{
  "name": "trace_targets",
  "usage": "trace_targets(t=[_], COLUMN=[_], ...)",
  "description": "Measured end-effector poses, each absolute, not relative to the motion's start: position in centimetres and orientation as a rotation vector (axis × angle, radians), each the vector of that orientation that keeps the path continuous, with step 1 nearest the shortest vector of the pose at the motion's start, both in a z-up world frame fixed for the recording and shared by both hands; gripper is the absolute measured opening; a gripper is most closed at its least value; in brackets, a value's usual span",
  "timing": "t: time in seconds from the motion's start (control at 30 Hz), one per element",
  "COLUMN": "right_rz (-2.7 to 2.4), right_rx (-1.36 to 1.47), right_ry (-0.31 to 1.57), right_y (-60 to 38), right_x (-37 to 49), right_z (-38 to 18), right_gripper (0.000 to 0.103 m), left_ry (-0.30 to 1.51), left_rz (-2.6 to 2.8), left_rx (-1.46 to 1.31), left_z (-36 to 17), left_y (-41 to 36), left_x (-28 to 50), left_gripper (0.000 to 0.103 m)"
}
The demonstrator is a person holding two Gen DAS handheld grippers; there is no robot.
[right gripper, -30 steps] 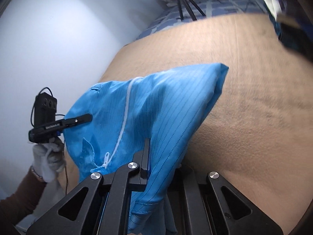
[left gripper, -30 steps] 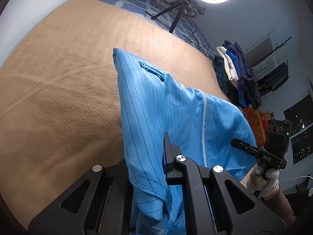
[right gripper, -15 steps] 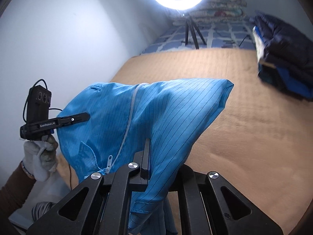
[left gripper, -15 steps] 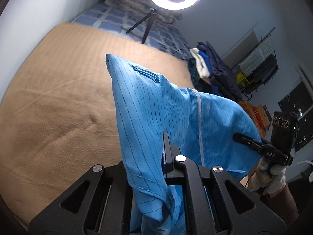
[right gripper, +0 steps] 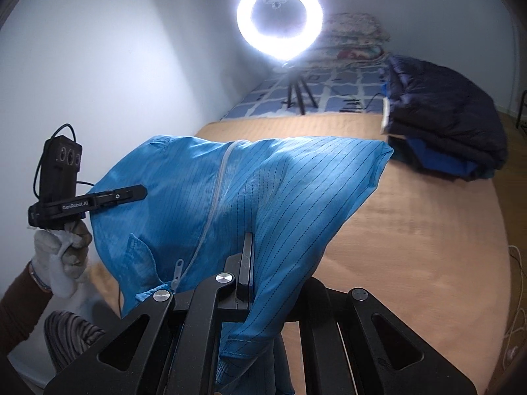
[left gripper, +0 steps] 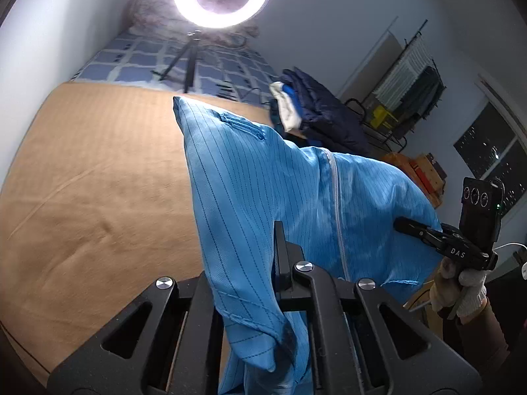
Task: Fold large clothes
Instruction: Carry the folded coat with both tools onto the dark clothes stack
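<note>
Two tongs, left tongs [left gripper: 280,227] and right tongs [right gripper: 247,240], each clamped on blue garment [left gripper: 263,177].

garment [left gripper: 263,191] above blanket [left gripper: 92,181], clothes pile [right gripper: 441,125] behind

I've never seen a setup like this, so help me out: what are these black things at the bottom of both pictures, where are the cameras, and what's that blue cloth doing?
No robot here: a person in white gloves holds a hand-held gripper in each hand, a black two-finger clamp with a camera looking forward along the fingers. One picture comes from the left hand-held gripper, the other from the right hand-held gripper; each view also shows the other tool off to the side. Both are shut on the blue garment, a pinstriped piece with a white zipper, held up between them above a tan blanket spread over a bed. At the far end stand a ring light on a tripod and a pile of dark clothes.
</note>
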State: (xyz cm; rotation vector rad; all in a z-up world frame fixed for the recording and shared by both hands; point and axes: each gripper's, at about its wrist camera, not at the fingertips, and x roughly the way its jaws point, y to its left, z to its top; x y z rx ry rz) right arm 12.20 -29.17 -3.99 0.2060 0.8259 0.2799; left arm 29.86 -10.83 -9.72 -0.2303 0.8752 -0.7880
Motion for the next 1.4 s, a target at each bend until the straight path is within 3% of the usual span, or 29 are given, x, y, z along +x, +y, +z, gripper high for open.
trace_targets(t=[0.67, 1.4], right_rz=[0.099, -0.120], right_rx=[0.160, 0.086], right_ry=[0.754, 0.672], right_y=[-42.4, -58.0], right_x=[14.9, 30.6], right_z=[0.1, 4.3], right_gripper=[0.004, 0.004], left_ry=[0.840, 0.692], left_rz=[-0.947, -1.028], left_rx=[-0.151, -0.157], left_z=[-5.9, -0.4], left_y=[-27.7, -47.1], left_x=[37.1, 56.2], left_gripper=[0.004, 0.004])
